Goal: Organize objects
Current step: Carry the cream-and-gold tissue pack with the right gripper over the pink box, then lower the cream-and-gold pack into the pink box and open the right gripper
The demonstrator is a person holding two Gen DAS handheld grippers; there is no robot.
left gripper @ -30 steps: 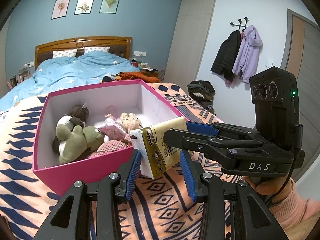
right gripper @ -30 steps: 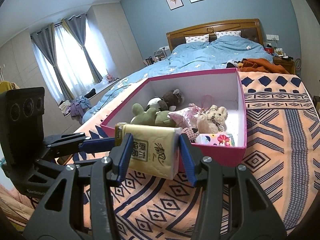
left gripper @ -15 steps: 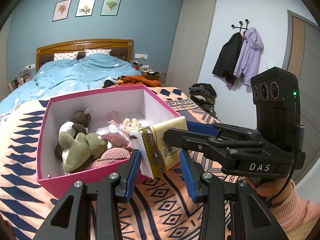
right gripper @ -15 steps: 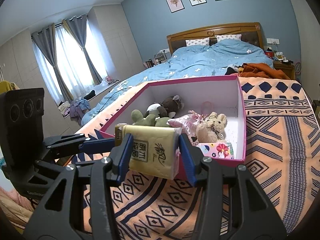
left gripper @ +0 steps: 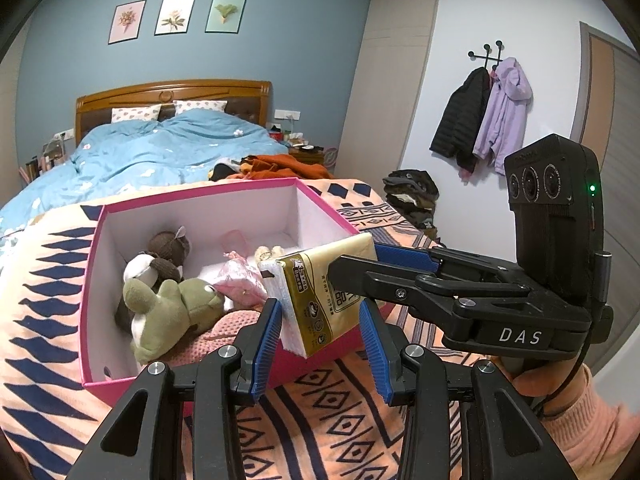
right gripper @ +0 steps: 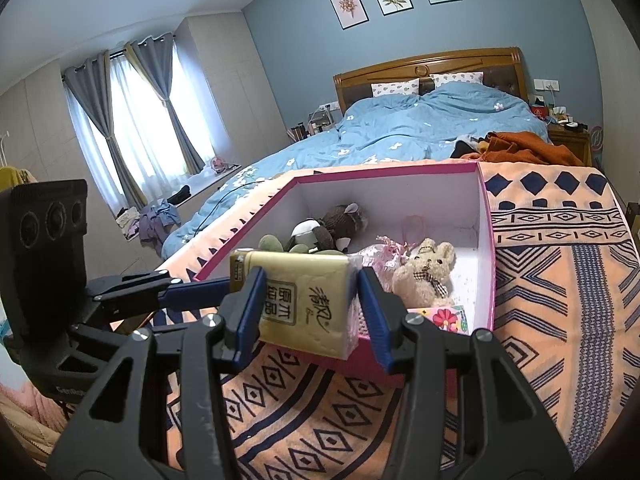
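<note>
The yellow tissue pack (right gripper: 306, 304) sits between the blue ribbed pads of the right gripper (right gripper: 308, 304), which pinch its two ends, above the near rim of the pink box (left gripper: 92, 280). The left gripper (left gripper: 320, 344) grips one end of the same pack; its left pad touches the white side, and whether the right pad touches I cannot tell. The pack is soft, rectangular, in glossy plastic. Plush toys (left gripper: 168, 308) lie inside the white-lined cardboard box, on a patterned woven blanket (right gripper: 560, 280).

Pink box (left gripper: 120, 380) lower and farther back behind the tissue pack (left gripper: 320, 300) than before.
</note>
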